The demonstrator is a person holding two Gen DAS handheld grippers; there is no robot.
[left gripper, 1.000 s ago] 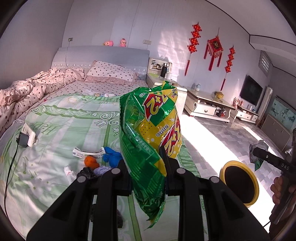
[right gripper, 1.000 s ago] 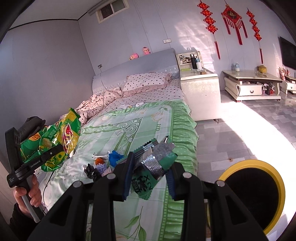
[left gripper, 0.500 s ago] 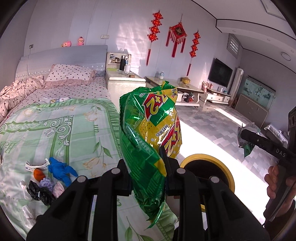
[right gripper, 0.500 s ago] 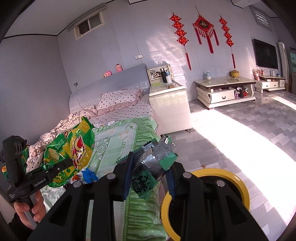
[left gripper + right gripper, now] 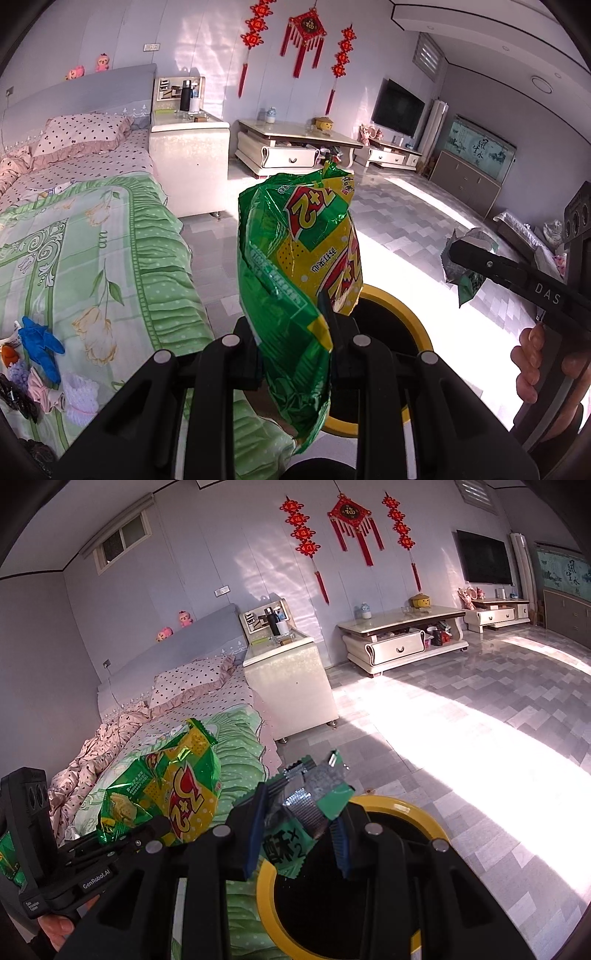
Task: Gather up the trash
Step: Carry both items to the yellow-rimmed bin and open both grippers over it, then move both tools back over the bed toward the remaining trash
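Both fingers pinch crinkled foil: left gripper [image 5: 291, 325] a snack bag [image 5: 295, 258], right gripper [image 5: 299, 830] a small wrapper [image 5: 295, 834].

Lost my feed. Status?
Left gripper shut on chip bag. Right gripper shut on small wrapper. Both near yellow-rimmed bin. Nothing blocking.

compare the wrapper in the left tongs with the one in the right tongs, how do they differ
The snack bag in the left tongs is large, puffed and green-yellow with a red "2+2" logo. The small wrapper in the right tongs is far smaller, crumpled, green with silver foil showing. The snack bag stands tall above its tongs; the small wrapper barely clears its own. Both are pinched shut above the yellow-rimmed bin.
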